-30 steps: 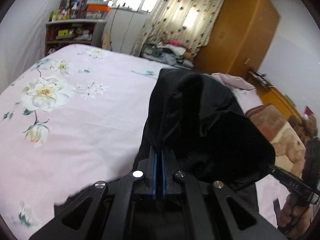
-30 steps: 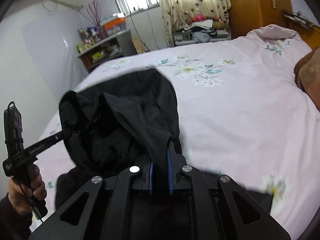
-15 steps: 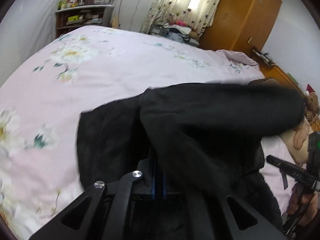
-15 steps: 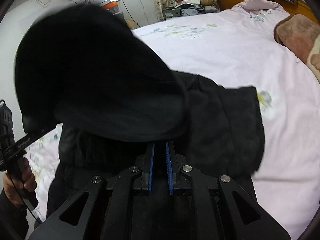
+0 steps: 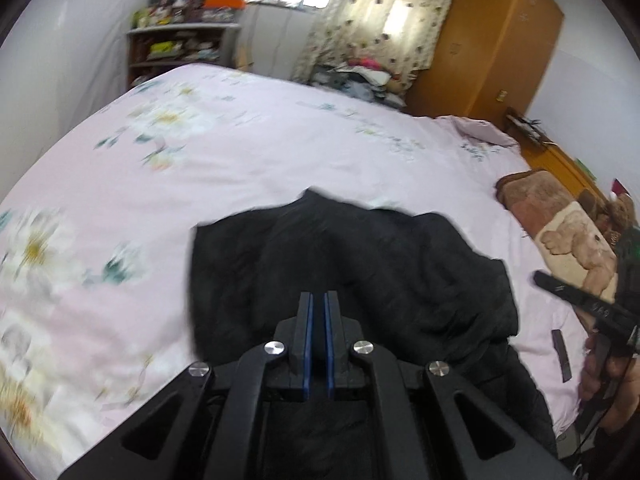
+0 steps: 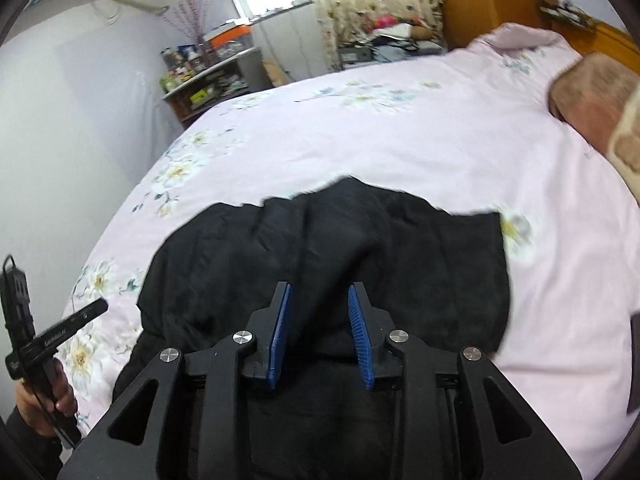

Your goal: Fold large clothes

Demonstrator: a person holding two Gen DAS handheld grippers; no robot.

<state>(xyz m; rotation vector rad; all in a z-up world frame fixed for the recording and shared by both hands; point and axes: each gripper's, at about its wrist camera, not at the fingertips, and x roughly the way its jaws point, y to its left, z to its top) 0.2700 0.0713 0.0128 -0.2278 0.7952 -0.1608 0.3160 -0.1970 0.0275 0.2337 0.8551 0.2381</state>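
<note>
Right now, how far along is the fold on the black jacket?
One fold looks done: the jacket lies doubled over on the bed. In hand: the right gripper has just been opening, fabric between its pads but unpinched; the left gripper is shut, whether on cloth is unclear. Left: let go and fold smaller.

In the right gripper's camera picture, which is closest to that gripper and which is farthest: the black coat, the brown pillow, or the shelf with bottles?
1. Black coat, just ahead of the right gripper.
2. Brown pillow, far right on the bed.
3. Shelf with bottles, beyond the bed, by the wall.
</note>
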